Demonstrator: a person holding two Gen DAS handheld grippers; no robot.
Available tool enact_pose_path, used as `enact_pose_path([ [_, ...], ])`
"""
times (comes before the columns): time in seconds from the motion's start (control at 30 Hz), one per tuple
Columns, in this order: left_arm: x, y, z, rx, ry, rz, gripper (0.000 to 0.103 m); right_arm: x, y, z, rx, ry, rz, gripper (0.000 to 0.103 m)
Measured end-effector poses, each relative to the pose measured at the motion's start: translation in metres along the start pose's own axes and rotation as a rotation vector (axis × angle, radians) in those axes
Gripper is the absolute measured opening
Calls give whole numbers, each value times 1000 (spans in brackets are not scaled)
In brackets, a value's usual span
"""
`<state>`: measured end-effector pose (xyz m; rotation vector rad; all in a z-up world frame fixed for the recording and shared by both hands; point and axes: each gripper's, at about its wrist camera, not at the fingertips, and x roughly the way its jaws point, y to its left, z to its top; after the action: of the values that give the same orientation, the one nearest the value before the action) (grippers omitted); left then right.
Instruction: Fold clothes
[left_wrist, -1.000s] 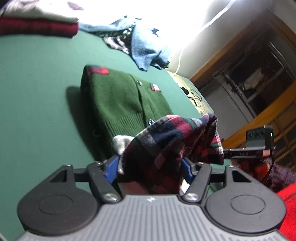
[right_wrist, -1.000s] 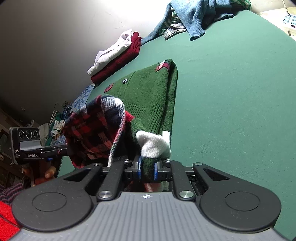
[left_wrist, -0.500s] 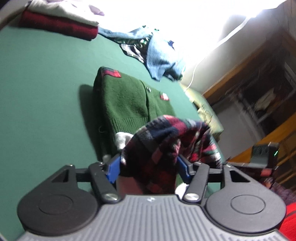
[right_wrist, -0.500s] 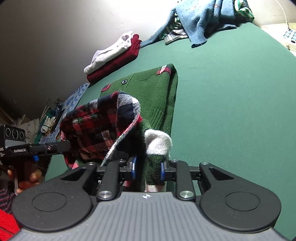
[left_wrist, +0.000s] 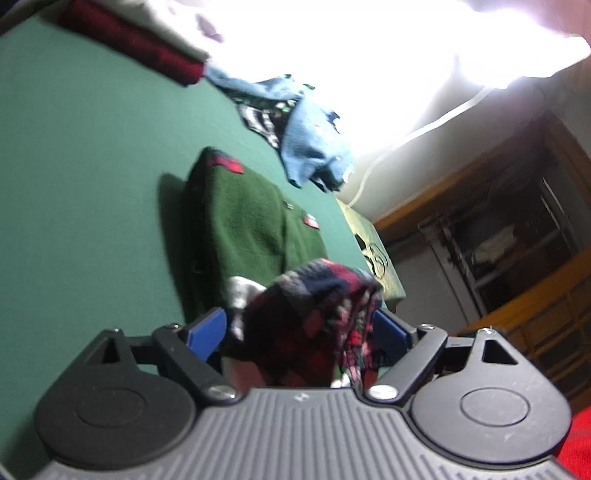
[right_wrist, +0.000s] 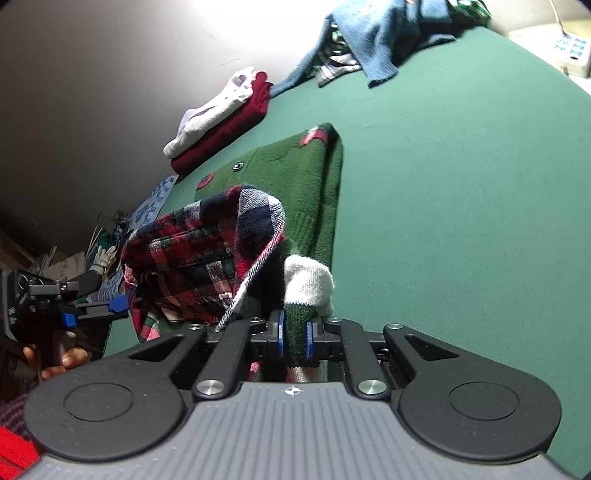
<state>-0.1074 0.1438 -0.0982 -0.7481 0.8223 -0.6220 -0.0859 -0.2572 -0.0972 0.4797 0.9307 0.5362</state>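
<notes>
A green knit sweater (left_wrist: 251, 229) (right_wrist: 295, 177) lies folded on the green table cover (right_wrist: 461, 221). A bunched red plaid shirt (left_wrist: 317, 314) (right_wrist: 199, 254) rests on its near end. My left gripper (left_wrist: 298, 325) has its jaws opening wide around the plaid bunch, with a gap showing at the left pad. It also shows at the left edge of the right wrist view as the left gripper (right_wrist: 92, 314). My right gripper (right_wrist: 294, 334) is closing, and its pads press on the sweater's green sleeve just below the white cuff (right_wrist: 306, 284).
A folded red and white stack (right_wrist: 221, 122) sits at the table's far left. A heap of blue and checked clothes (right_wrist: 384, 37) (left_wrist: 310, 147) lies at the far end. A white power strip (right_wrist: 569, 51) is at the far right. Wooden shelving (left_wrist: 517, 240) stands beyond the table.
The left jaws have spread wider and the plaid bunch has sagged lower between them. The right jaws opened briefly on the sleeve, then closed on it again.
</notes>
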Motion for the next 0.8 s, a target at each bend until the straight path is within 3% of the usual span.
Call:
enact_pose_path([
  [0.2,16,14,3,-40,19,17,76,1,4,-6,-5,-7,-25,11],
  [0.33,25,11,4,-13,29,37,54,1,6,-8,-11,-17,-40,12],
  [0.43,27,4,3,37,29,70,54,2,6,-9,-11,-20,-48,12],
  [0.6,21,4,-1,25,21,80,55,2,7,-9,-18,-25,-51,13],
  [0.7,16,4,-4,15,5,81,67,1,9,-9,-34,-34,-47,18],
  [0.8,10,9,-5,-4,-11,53,67,1,9,-8,-43,-49,-51,25],
])
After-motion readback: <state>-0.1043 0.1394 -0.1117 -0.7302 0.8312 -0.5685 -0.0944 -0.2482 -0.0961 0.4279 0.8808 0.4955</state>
